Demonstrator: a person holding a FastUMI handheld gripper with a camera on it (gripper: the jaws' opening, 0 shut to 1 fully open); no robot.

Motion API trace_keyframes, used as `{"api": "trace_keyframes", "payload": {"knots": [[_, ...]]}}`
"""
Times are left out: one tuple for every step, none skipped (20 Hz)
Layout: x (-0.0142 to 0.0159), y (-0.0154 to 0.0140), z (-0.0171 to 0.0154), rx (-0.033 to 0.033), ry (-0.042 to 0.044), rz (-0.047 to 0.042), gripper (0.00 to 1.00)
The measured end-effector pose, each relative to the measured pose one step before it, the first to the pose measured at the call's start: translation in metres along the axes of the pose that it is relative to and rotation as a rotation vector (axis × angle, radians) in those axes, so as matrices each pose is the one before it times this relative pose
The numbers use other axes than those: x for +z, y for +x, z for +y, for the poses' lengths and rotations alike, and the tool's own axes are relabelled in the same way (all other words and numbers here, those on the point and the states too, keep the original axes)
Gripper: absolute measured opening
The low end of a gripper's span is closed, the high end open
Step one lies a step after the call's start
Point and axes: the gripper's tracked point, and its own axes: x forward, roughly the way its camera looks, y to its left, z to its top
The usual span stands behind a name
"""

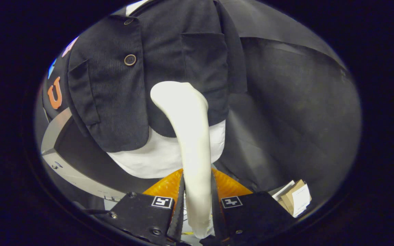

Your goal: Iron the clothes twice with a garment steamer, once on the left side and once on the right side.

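Gripper (197,205) clamped on the handle of the white plastic garment steamer (192,136), both fingers pressing its sides, handle running straight up between them. Square black-and-white marker tags (162,202) sit on the finger blocks either side of the handle. Just behind the fingers, an orange ribbed base (229,186) shows on both sides of the handle; can't tell what it belongs to. Off to the right of the fingers, low down, a small brown cardboard box with a white label (298,198) lies against the black cloth wall (296,102). To the left, a grey curved panel (58,130) arcs up past the garment. Ahead, the steamer's rounded head sits against the front of a dark corduroy button-up jacket (115,95), on the pocketed panel right of the button placket, near the lower hem. Steamer head covers part of that pocket's lower corner; contact looks flush but can't confirm. Jacket hangs over a white fabric underlayer (156,157) that shows below the hem, the steamer handle crossing in front of it. One round dark button (130,59) visible mid-placket, another near the collar. Second chest pocket on the left panel, left front edge flaring out. Nothing between steamer head and fabric.
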Motion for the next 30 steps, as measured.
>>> {"api": "trace_keyframes", "payload": {"knots": [[-0.00105, 0.00003, -0.00025, 0.00164, -0.00253, 0.00227, 0.38], [0.0004, -0.00009, 0.00047, 0.00396, -0.00129, 0.00053, 0.38], [-0.00038, 0.00019, 0.00022, 0.00666, -0.00265, 0.00192, 0.38], [0.00045, -0.00016, -0.00016, 0.00833, 0.00196, 0.00277, 0.38], [0.00081, 0.00037, 0.00114, 0.01041, 0.00327, 0.00228, 0.38], [-0.00118, 0.00022, 0.00012, 0.00829, 0.00259, 0.00227, 0.38], [0.00067, 0.00122, -0.0005, 0.00833, 0.00032, 0.00136, 0.38], [0.00001, 0.00105, 0.00016, 0.00849, 0.00031, -0.00107, 0.38], [-0.00009, 0.00116, -0.00059, 0.00784, -0.00308, -0.00168, 0.38], [-0.00005, 0.00139, -0.00056, 0.00666, -0.00231, -0.0016, 0.38], [-0.00155, 0.00009, -0.00036, 0.0078, 0.00198, -0.00413, 0.38], [-0.00026, -0.00054, -0.00146, 0.00837, 0.00156, -0.00539, 0.38], [-0.00088, -0.00031, -0.00152, 0.007, 0.00034, -0.00754, 0.38], [-0.00045, -0.00056, -0.00066, 0.00576, 0.00102, -0.0074, 0.38], [-0.00095, -0.00064, 0.00008, 0.00635, 0.00338, -0.00774, 0.38], [-0.00199, -0.00139, 0.00004, 0.00585, 0.00277, -0.00537, 0.38], [-0.00278, -0.00287, -0.00028, 0.0034, 0.00681, -0.00189, 0.38], [-0.00461, -0.00528, -0.00054, 0.00052, 0.00654, -0.00386, 0.38], [-0.00507, -0.0067, 0.0002, -0.00228, 0.00388, -0.00501, 0.38], [-0.00569, -0.00796, 0.00203, 0.00009, 0.00347, -0.00421, 0.38], [-0.00697, -0.01118, 0.00331, 0.00281, 0.00531, -0.00266, 0.38], [-0.00665, -0.0134, 0.00446, 0.00109, 0.00697, -0.00952, 0.38], [-0.00693, -0.01542, 0.00323, -0.00547, -0.00226, -0.01249, 0.38], [-0.0066, -0.0177, 0.0016, -0.00827, -0.00148, -0.0151, 0.38], [-0.0077, -0.01967, 0.00612, -0.00451, 0.00563, -0.01525, 0.38], [-0.00798, -0.02062, 0.00768, 0.00086, 0.01121, -0.01607, 0.38], [-0.00887, -0.02056, 0.00758, 0.00056, 0.00954, -0.0149, 0.38], [-0.00951, -0.02194, 0.00646, 0.00088, 0.00794, -0.01444, 0.38], [-0.00881, -0.02169, 0.00432, 0.00113, 0.01104, -0.01775, 0.38], [-0.0072, -0.01964, 0.00693, -0.00225, 0.01025, -0.01805, 0.38]]}}
